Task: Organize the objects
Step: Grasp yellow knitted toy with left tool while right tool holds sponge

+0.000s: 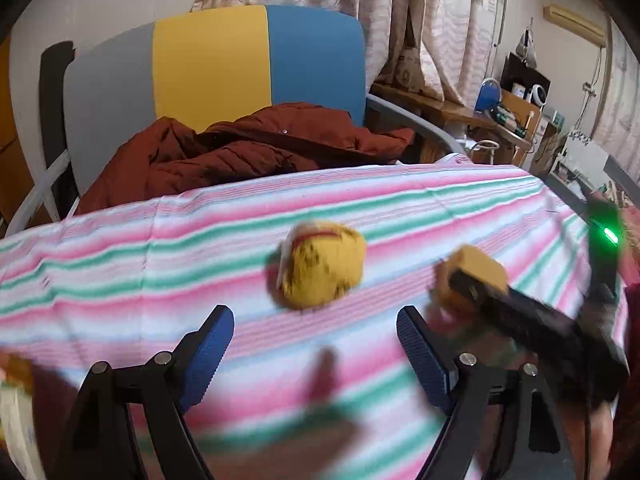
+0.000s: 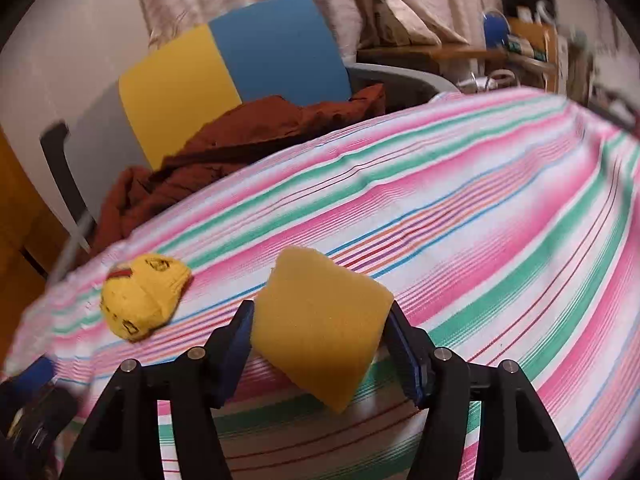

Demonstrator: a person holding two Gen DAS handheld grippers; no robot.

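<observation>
A yellow knitted hat with a red band lies on the striped cloth; it also shows in the right wrist view at the left. My right gripper is shut on a yellow sponge block and holds it above the cloth. In the left wrist view the right gripper and the sponge block are to the right of the hat. My left gripper is open and empty, just in front of the hat.
A chair with grey, yellow and blue panels stands behind the table with a rust-red jacket on its seat. A cluttered wooden desk and curtains are at the back right. A blurred object sits at the lower left edge.
</observation>
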